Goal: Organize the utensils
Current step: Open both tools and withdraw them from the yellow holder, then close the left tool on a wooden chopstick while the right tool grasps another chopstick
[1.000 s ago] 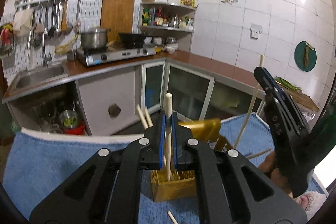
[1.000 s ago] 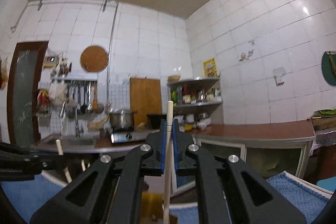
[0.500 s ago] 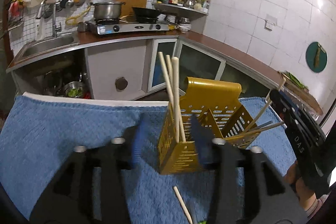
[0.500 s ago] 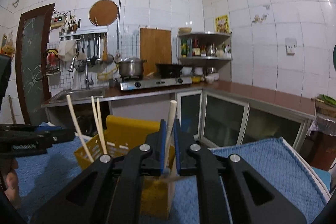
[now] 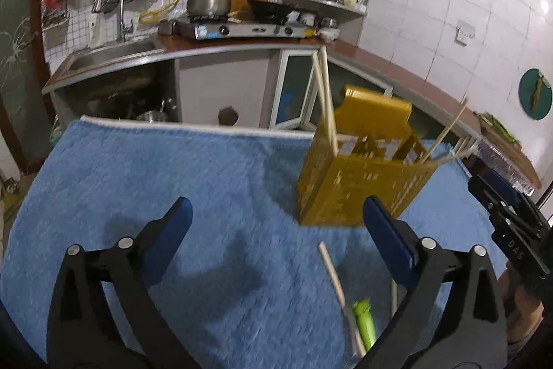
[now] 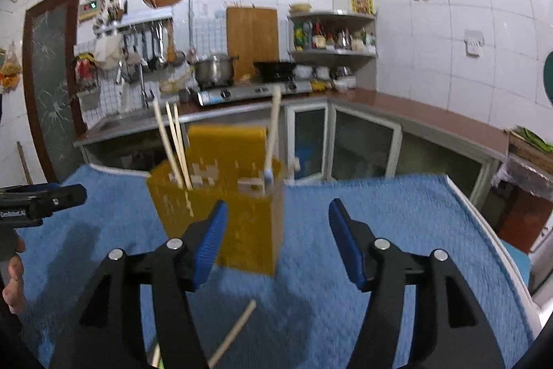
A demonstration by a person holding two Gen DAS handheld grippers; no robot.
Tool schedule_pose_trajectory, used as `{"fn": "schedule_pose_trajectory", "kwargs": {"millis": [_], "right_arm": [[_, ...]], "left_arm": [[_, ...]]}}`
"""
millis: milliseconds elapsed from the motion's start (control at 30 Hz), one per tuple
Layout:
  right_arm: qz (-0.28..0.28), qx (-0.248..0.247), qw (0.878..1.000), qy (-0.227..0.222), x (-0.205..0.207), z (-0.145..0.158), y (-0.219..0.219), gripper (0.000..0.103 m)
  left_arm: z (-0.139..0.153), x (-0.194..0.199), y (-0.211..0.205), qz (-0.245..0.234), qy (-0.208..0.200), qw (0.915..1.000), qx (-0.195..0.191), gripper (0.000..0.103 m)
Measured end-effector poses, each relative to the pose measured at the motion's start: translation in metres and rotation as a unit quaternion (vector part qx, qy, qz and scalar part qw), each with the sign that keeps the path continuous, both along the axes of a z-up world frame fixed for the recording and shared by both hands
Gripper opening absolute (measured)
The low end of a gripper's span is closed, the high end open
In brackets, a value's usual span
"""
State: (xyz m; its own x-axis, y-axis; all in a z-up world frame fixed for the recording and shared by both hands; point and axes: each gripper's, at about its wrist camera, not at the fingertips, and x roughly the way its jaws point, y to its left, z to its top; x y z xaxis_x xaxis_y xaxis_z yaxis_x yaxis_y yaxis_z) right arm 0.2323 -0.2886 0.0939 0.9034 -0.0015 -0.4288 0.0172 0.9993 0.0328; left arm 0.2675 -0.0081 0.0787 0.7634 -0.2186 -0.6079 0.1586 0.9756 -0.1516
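Left hand-held gripper [image 5: 276, 230] opening wide, empty, over blue towel [image 5: 155, 178]; right hand-held gripper [image 6: 276, 237] opening too, nothing between pads. Loose chopstick [image 5: 331, 272] on towel just ahead; beyond, yellow utensil holder [image 5: 359, 189] with chopsticks upright. Farther back: sink [image 5: 114, 52], stove [image 5: 242, 28], white tiled wall [image 5: 432, 6]

A blue towel [image 5: 179, 182] is covering the counter, filling the lower half of both views, its white edge [image 5: 193, 126] running across mid-frame. A yellow slotted utensil holder [image 5: 359, 185] is standing on it right of centre in the left wrist view. A loose wooden chopstick [image 5: 333, 275] is lying on the towel at lower right, and a green-handled utensil [image 5: 364, 322] is lying just beside it.
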Motion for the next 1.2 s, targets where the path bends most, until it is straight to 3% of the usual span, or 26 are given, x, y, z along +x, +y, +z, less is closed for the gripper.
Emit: {"fn": "schedule_pose_trajectory", "kwargs": {"millis": [300,467,633,700,833,1000,1200], "right_arm": [[-0.039,0.018,0.991,0.125,0.003,-0.071,0.001,0.062],[-0.041,0.026,0.985,0.167,0.012,-0.097,0.009,0.062],[-0.033,0.024,0.981,0.191,0.021,-0.111,0.024,0.060],[-0.030,0.024,0.979,0.200,0.024,-0.115,0.029,0.054],[-0.021,0.027,0.975,0.219,0.031,-0.121,0.037,0.031],[-0.012,0.028,0.974,0.225,0.037,-0.120,0.041,0.013],[0.017,0.029,0.974,0.225,0.043,-0.119,0.036,0.010]], "left_arm": [[-0.061,-0.008,-0.009,0.011,0.048,0.9978,0.045,0.098],[-0.084,-0.008,-0.022,0.009,0.060,0.9944,0.087,0.098],[-0.094,-0.003,-0.026,0.011,0.074,0.9928,0.094,0.098],[-0.097,-0.003,-0.026,0.014,0.077,0.9925,0.094,0.098],[-0.098,-0.002,-0.023,0.017,0.083,0.9927,0.086,0.098],[-0.098,0.002,-0.022,0.018,0.092,0.9930,0.071,0.098],[-0.096,0.010,-0.027,0.019,0.107,0.9930,0.045,0.091]]}}
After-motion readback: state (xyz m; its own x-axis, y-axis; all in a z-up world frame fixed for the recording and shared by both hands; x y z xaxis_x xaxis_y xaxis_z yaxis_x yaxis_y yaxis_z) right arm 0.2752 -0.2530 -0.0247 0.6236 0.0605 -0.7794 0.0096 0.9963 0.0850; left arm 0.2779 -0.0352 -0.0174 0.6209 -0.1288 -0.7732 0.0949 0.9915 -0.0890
